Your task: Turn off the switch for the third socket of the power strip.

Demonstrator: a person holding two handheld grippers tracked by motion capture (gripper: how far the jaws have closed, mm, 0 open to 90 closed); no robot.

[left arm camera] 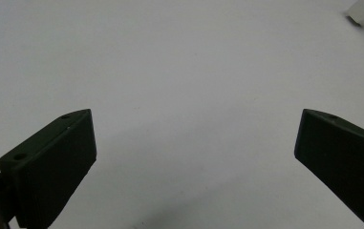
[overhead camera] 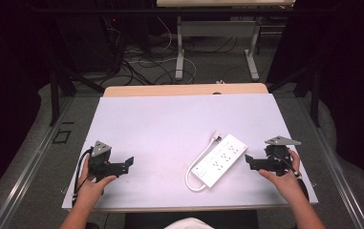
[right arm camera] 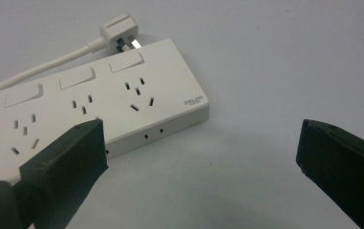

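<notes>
- High view: the white power strip (overhead camera: 220,160) lies diagonally on the white table (overhead camera: 170,124), nearer the right gripper (overhead camera: 250,162). Its cable (overhead camera: 196,164) loops along its left side. The left gripper (overhead camera: 128,163) rests well apart, probably waiting.
- Left gripper view: the jaws stand wide apart over bare table; a white thing at the top right corner is cut off.
- Right gripper view: the jaws are apart, empty, facing the strip's end. The plug (right arm camera: 117,29) lies behind it, and the brand print is too small to read.
</notes>
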